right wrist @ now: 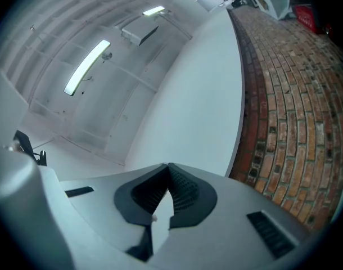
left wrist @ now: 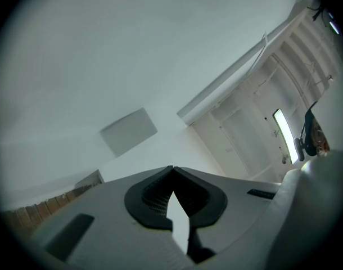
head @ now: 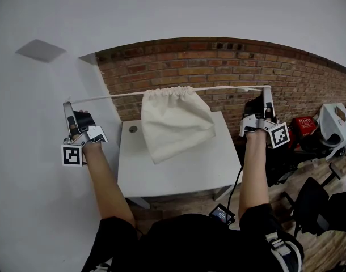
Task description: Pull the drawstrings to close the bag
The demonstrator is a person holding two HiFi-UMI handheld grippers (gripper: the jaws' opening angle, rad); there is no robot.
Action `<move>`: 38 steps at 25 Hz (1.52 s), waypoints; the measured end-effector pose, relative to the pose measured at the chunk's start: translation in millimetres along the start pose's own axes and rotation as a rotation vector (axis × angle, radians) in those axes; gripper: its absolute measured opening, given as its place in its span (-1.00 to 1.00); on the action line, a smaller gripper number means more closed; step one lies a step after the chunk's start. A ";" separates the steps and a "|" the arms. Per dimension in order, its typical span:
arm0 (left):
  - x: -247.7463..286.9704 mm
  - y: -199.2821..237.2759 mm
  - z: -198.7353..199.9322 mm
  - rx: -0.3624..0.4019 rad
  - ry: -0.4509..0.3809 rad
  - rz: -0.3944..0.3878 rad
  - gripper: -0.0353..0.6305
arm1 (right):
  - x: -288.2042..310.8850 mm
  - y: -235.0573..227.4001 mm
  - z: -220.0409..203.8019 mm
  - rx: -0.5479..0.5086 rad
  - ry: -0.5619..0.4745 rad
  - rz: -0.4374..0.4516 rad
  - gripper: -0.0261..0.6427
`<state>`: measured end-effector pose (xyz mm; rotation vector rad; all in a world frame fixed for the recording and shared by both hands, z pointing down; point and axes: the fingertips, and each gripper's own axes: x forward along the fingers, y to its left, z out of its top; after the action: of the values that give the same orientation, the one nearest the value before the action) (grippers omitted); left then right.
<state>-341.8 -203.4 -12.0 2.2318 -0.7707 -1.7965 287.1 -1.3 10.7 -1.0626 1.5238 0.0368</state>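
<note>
A cream cloth bag hangs in the air above the white table, its mouth gathered tight at the top. A white drawstring runs out taut from both sides of the mouth. My left gripper is raised at the left and shut on the string's left end. The right gripper is raised at the right, shut on the other end. In the left gripper view the jaws are shut with a white strip of string between the pads. The right gripper view shows its gripper shut on string the same way.
A brick wall stands behind the table and a white wall runs along the left. Black chairs, a red case and a white bin crowd the floor at the right. The tabletop has a small round hole.
</note>
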 end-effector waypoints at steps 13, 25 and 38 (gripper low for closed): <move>0.9 11.2 -7.2 -0.051 -0.023 0.004 -0.84 | -3.2 -31.1 14.1 0.062 -0.027 -0.039 -0.91; -7.4 32.2 -24.3 -0.067 0.012 0.034 -0.84 | -9.4 -63.8 17.7 0.030 -0.011 -0.098 -0.91; -22.0 60.5 -42.6 -0.007 0.129 0.069 -0.84 | -7.4 -72.3 -4.1 -0.149 0.141 -0.068 -0.91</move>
<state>-321.6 -251.8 44.6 2.2617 -0.8031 -1.6040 327.9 -41.3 55.9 -1.2572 1.6296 0.0288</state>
